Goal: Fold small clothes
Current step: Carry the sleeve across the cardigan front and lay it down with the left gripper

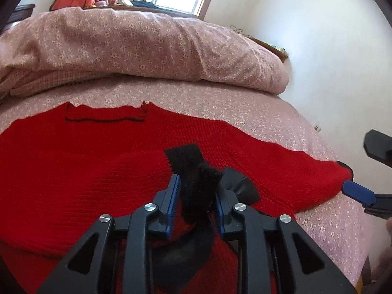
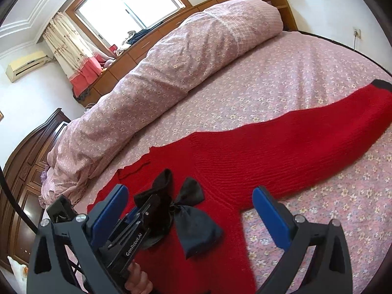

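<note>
A red knit sweater point(image 1: 73, 171) point(image 2: 281, 142) lies flat on the bed, one sleeve stretched out to a black cuff point(image 2: 382, 84). A black bow point(image 2: 196, 223) rests on its chest. My left gripper point(image 1: 196, 196) point(image 2: 144, 210) hovers low over the bow, and a fuzzy black ribbon point(image 1: 196, 191) of the bow stands between its blue pads. The pads sit close on either side with a thin gap, so they do not press it. My right gripper point(image 2: 193, 208) point(image 1: 362, 169) is wide open above the sweater's side, near the sleeve, with nothing in it.
A rolled pink floral quilt point(image 1: 147, 49) point(image 2: 171, 73) lies along the far side of the bed. The flowered sheet point(image 2: 318, 220) is bare to the right of the sweater. A white wall point(image 1: 330, 61) stands by the bed's right edge. A dark wardrobe point(image 2: 29, 159) stands at the left.
</note>
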The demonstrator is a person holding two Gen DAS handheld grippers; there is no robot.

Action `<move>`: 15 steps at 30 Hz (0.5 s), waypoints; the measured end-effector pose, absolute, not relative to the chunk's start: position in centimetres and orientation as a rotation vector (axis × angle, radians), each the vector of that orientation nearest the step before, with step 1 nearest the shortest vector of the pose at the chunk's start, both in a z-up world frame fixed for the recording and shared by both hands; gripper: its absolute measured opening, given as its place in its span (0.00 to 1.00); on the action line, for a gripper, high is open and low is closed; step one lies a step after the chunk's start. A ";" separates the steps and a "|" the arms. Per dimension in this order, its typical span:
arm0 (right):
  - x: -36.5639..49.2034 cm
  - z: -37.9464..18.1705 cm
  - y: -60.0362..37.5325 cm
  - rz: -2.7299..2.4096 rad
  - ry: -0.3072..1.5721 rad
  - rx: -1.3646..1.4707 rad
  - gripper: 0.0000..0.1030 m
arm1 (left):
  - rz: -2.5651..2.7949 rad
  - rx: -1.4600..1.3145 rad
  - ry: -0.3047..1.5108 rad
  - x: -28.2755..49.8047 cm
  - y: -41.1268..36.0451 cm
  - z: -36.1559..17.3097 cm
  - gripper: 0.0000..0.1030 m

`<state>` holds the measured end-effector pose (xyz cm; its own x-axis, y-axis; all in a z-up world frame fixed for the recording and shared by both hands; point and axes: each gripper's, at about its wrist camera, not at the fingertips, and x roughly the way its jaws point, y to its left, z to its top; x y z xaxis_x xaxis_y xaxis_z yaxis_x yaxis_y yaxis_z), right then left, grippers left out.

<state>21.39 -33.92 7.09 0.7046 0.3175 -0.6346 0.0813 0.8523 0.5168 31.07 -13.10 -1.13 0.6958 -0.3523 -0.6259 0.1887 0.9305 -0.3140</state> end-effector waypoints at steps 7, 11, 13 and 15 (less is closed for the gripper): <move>20.9 6.8 -35.6 0.128 0.790 0.570 1.00 | -0.274 -0.277 0.747 31.6 -14.0 -1.3 0.08; 20.5 6.5 -37.1 0.105 0.789 0.598 1.00 | -0.251 -0.303 0.730 31.6 -14.1 -1.1 0.07; 20.4 6.4 -37.8 0.101 0.788 0.620 1.00 | -0.244 -0.305 0.731 31.6 -14.3 -1.1 0.07; 20.2 6.2 -38.3 0.095 0.788 0.625 1.00 | -0.241 -0.292 0.751 31.7 -14.6 -1.2 0.10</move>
<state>20.19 -38.30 6.21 0.7106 0.3055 -0.6338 0.1466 0.8168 0.5580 31.69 -14.58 -1.23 0.7066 -0.3168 -0.6328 0.1103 0.9326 -0.3437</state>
